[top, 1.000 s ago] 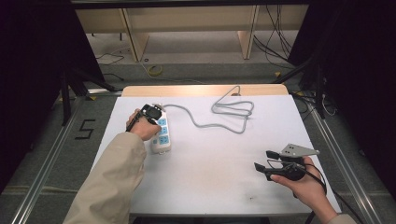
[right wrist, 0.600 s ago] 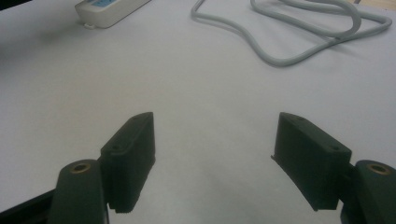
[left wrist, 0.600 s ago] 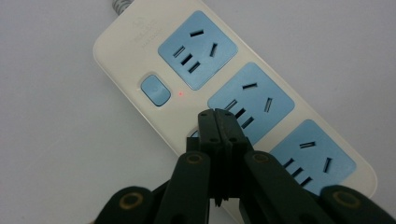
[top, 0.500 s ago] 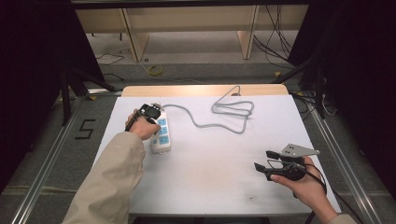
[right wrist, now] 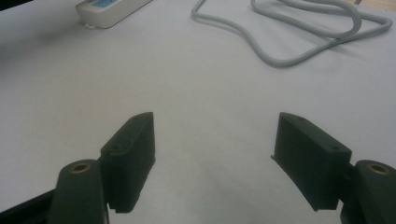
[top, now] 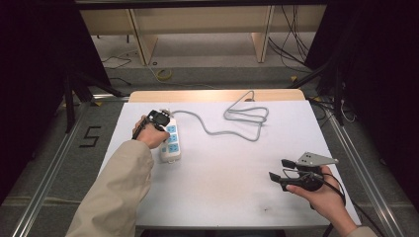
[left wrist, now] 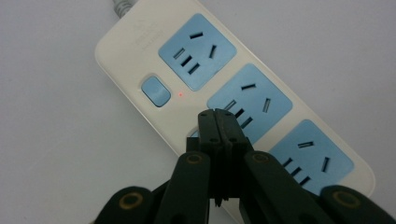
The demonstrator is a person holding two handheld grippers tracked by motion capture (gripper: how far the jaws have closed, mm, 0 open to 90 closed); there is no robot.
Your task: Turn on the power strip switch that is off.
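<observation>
Two grippers: left gripper (left wrist: 218, 116) clenched, tips over power strip (left wrist: 243, 98) near switch (left wrist: 155, 90), table's (top: 237, 197) left side; right gripper (right wrist: 215, 154) released, apart. Strip rigid, light, slippery; grip across long sides.

No visible change across the three high-view shots. My left gripper (top: 157, 118) sits at the same spot over the power strip (top: 170, 140), and my right gripper (top: 282, 170) is at the same place near the table (top: 232, 197) corner. The cable (top: 237, 121) hasn't shifted either.
</observation>
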